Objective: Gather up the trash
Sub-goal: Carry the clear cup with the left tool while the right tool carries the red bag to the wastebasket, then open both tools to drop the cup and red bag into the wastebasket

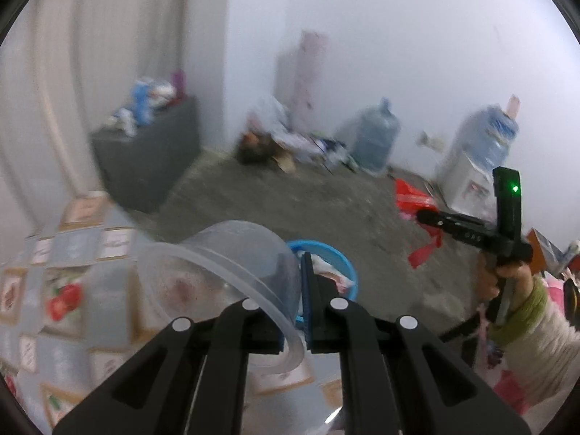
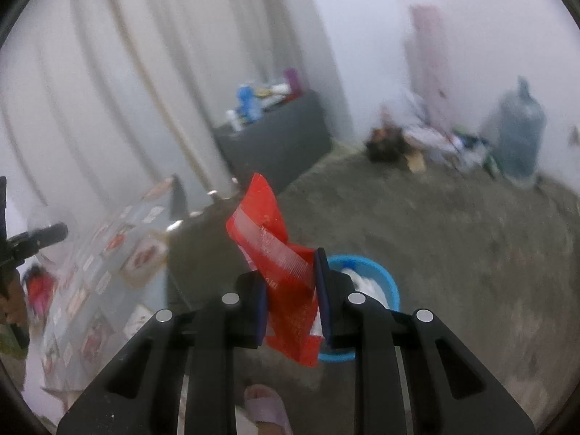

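Note:
My left gripper (image 1: 295, 304) is shut on the wall of a clear plastic tub (image 1: 232, 272), held tilted on its side above the table edge. A blue trash bin (image 1: 326, 253) with white waste stands on the floor just beyond it. My right gripper (image 2: 290, 290) is shut on a red plastic wrapper (image 2: 279, 253), held above and just left of the same blue bin (image 2: 377, 275). The right gripper also shows in the left wrist view (image 1: 427, 217), with the red wrapper (image 1: 413, 199) hanging from it.
A table with a patterned cloth (image 1: 72, 253) lies at the left. A dark cabinet (image 1: 152, 159) with bottles stands by the curtain. Clutter, water jugs (image 1: 375, 134) and a dispenser (image 1: 471, 166) line the far wall. A slippered foot (image 2: 264, 409) is below the right gripper.

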`<state>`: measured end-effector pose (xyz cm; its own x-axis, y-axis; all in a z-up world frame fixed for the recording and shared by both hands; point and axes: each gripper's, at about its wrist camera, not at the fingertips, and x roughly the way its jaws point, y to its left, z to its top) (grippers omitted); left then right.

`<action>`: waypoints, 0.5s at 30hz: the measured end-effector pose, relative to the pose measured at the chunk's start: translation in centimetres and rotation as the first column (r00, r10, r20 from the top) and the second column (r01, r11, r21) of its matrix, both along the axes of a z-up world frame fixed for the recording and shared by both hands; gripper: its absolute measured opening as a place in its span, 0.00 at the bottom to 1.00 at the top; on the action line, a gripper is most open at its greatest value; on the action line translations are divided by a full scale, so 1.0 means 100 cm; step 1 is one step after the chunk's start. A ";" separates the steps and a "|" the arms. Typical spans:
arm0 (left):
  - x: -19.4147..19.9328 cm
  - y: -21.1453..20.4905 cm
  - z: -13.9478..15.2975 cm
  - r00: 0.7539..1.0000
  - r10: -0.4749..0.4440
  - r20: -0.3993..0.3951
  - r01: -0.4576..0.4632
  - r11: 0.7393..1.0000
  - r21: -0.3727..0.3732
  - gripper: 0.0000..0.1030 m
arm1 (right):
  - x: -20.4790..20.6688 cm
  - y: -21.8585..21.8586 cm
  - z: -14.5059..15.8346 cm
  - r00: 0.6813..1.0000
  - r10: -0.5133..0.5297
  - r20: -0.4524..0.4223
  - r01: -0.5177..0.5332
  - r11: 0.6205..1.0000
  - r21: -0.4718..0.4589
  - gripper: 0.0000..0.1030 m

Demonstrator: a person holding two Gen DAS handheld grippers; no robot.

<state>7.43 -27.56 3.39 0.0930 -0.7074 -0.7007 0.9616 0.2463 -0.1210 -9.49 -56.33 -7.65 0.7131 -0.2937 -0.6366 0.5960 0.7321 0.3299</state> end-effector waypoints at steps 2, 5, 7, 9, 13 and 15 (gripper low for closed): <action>-0.007 -0.031 -0.011 0.999 -0.032 -0.043 0.034 0.998 0.047 0.07 | -0.002 -0.011 -0.015 1.000 -0.029 -0.010 0.030 0.999 0.044 0.21; -0.010 -0.087 -0.040 0.990 -0.047 -0.130 0.067 0.985 0.157 0.08 | 0.004 -0.030 -0.038 0.998 -0.061 -0.012 0.062 0.990 0.125 0.21; -0.013 -0.122 -0.062 0.986 -0.051 -0.157 0.087 0.969 0.232 0.08 | 0.013 -0.045 -0.057 0.997 -0.077 -0.013 0.078 0.979 0.189 0.22; -0.013 -0.155 -0.086 0.983 -0.046 -0.179 0.099 0.947 0.304 0.08 | 0.026 -0.062 -0.079 0.995 -0.088 -0.036 0.095 0.963 0.252 0.22; -0.011 -0.198 -0.130 0.980 -0.026 -0.199 0.107 0.906 0.408 0.08 | 0.046 -0.090 -0.117 0.991 -0.099 -0.091 0.124 0.931 0.345 0.22; -0.009 -0.217 -0.155 0.976 0.001 -0.217 0.100 0.886 0.454 0.08 | 0.061 -0.105 -0.138 0.988 -0.098 -0.121 0.138 0.914 0.382 0.24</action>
